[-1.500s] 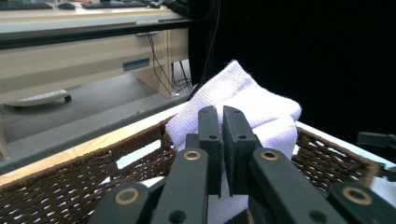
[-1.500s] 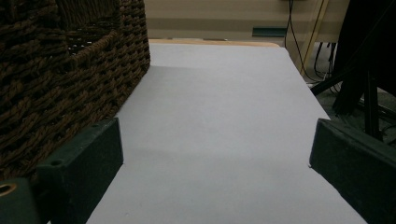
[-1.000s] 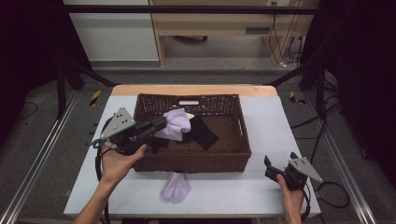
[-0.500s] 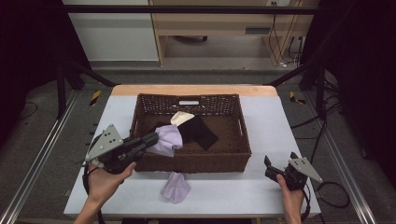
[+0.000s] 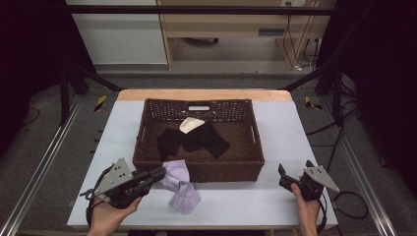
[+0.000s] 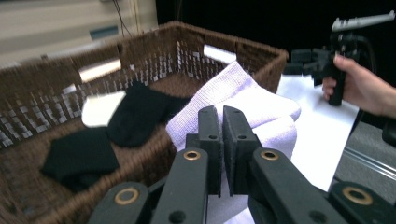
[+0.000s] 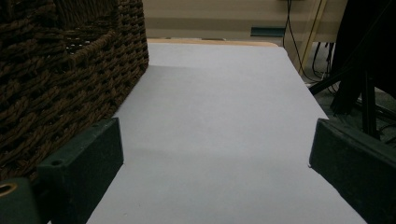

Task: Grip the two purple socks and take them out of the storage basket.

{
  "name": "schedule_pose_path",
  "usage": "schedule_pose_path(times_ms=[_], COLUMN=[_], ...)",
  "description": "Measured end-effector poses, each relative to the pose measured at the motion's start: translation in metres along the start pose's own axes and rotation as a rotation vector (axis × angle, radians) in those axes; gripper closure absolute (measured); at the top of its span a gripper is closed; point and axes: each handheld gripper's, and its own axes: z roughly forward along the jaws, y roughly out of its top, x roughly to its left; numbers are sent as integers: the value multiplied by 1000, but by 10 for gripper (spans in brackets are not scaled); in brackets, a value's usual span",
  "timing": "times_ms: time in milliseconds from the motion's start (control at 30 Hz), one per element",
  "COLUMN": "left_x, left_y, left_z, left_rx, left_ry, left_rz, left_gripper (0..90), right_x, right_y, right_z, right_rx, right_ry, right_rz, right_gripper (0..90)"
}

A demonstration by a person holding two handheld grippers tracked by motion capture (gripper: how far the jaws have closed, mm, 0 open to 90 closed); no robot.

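This looked like a lab or recording room rather than a home: the white tabletop [image 5: 275, 147] stood inside a black metal frame [image 5: 196, 10], with dark curtains [image 5: 378, 73] closing off both sides. Loose cables [image 5: 295, 44] trailed over a grey floor [image 5: 49, 147] (marked with yellow-and-black tape [image 5: 100, 102]), and plain wooden furniture [image 5: 221, 24] stood behind.

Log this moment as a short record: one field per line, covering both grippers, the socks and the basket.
left gripper: shut on lavender sock, at the basket's near wall
lavender sock on table: lies in front of basket
basket: holds black socks and cream sock
right gripper: open, nothing between the jaws, over the table
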Motion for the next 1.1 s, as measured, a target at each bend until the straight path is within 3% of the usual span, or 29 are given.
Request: schedule_pose_path(times_ms=[367,433,633,933,967,1000,1100], left_x=[-5,-5,-4,-5,-5,-4,-4], left_y=[-34,-46,-65,-72,-73,-73,-74], left_z=[19,30,48,58,59,60,59], left_rx=[130,183,264,285,286,283,275], left_ry=[-23,-25,-24,-24,-25,-22,-13], left_rz=[-32,-39,-39,-26,-27,-27,-23], left_gripper=[862,862,858,831,810,735,674], right_x=[0,0,0,0,0,0,0], right_y=[0,0,0,0,0,0,0], right_z=[0,0,0,0,0,0,0], right_rx=[1,0,0,1,1,2,3], right_ry=[3,0,4,6,6,8,11], right_rz=[1,-1,0,0,0,0,-1], right_gripper=[33,33,33,33,33,33,33])
